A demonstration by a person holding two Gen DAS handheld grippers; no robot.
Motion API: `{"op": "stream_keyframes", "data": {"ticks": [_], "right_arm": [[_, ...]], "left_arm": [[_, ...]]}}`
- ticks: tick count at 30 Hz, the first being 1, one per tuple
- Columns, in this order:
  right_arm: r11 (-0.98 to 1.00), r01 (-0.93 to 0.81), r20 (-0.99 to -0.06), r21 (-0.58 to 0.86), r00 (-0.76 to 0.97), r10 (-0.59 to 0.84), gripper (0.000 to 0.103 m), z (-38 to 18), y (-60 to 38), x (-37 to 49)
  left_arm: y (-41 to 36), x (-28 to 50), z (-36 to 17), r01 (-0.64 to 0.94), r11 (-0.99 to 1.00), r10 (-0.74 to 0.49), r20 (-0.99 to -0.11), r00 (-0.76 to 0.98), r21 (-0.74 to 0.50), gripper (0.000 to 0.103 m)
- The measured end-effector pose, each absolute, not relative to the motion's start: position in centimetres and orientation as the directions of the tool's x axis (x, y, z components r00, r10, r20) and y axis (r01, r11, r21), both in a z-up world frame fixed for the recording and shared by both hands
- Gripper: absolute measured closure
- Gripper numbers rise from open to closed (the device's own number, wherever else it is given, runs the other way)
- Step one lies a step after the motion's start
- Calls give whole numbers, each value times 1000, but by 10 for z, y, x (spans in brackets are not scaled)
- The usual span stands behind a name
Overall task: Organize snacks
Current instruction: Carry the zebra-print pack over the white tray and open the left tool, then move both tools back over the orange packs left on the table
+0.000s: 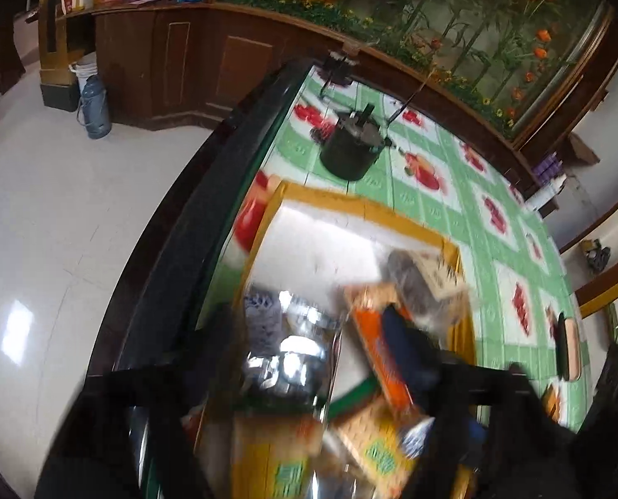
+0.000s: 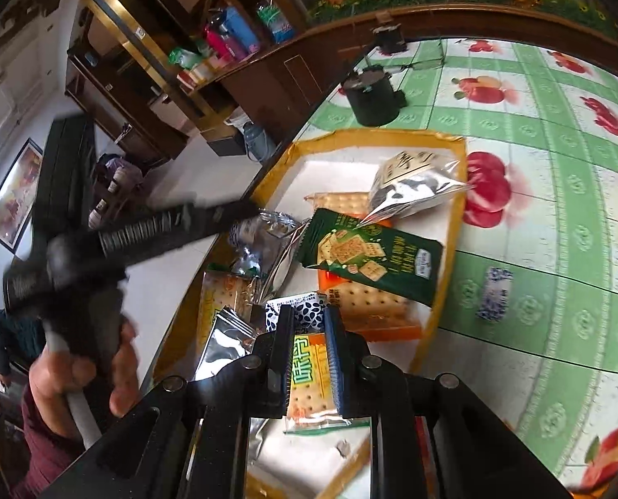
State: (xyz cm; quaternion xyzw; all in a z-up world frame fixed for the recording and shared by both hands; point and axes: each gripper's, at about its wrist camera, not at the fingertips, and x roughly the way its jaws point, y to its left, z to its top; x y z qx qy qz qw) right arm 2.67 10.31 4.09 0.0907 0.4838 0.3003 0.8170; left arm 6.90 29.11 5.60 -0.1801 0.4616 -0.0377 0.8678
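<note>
The left wrist view looks steeply down from close above the tray [image 1: 363,203], facing twelve o'clock toward the black pot [image 1: 350,149] and the flower mural [image 1: 433,8]. The right wrist view sits close over the same tray [image 2: 454,224], tilted toward eleven o'clock. Both share the tray, pot [image 2: 371,95], bench [image 2: 558,208] cloth and wooden shelf [image 2: 209,62].

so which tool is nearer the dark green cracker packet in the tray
Right. The right tool sits just below the dark green cracker packet, shut on an orange cracker pack. The left tool is open at the tray's far left edge.
</note>
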Motion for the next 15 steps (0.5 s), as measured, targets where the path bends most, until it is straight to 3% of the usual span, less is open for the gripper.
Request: {"op": "stream_keyframes", "data": {"ticks": [4,8,10,12,15], "right_arm": [[802,-411,-728,433,364,580,85,40,99,24],[811,-422,-709,406,414,571,85,50,87,12],[815,-422,-694,397,443,568,82,54,78,3],[824,-414,-679,387,477,558,73,59,68,-9],[841,-391,-654,374,531,538,67,64,51,-26]], "left_arm": [[285,66,61,-82,939,-228,-784,577,-334,25],[270,43,78,-80,972,-123,-772,624,-220,25],[259,22,89,-105,986,-28,-754,656,-128,25],[249,3,98,-133,989,48,-734,677,-59,24],[231,-28,110,-188,981,160,-697,699,36,19]]}}
